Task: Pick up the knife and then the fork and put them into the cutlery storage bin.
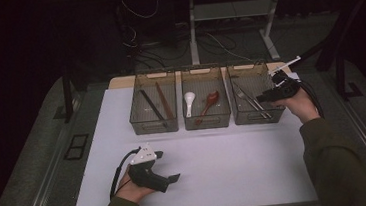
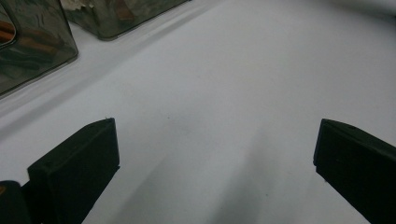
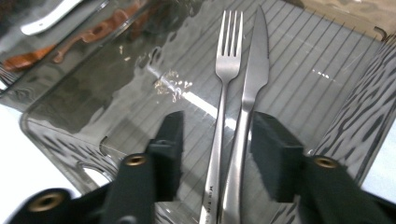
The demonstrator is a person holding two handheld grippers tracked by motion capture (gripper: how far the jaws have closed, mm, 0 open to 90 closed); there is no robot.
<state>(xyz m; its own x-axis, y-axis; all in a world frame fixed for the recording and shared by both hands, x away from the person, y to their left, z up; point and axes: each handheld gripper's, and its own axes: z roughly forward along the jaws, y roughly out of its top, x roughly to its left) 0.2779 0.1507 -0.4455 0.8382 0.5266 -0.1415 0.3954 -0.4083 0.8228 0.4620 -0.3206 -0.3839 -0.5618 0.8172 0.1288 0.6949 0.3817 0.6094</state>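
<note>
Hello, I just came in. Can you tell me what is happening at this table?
A person is sorting cutlery into three smoky plastic bins. The right tongs are over the right bin, jaws apart, with a fork and a knife lying side by side between them on the bin floor; the pads do not press on them. The left tongs rest open over the bare white table, holding nothing.

Dim room, white table (image 1: 216,165) lit from above, glare on bin floor (image 3: 299,74)
</note>
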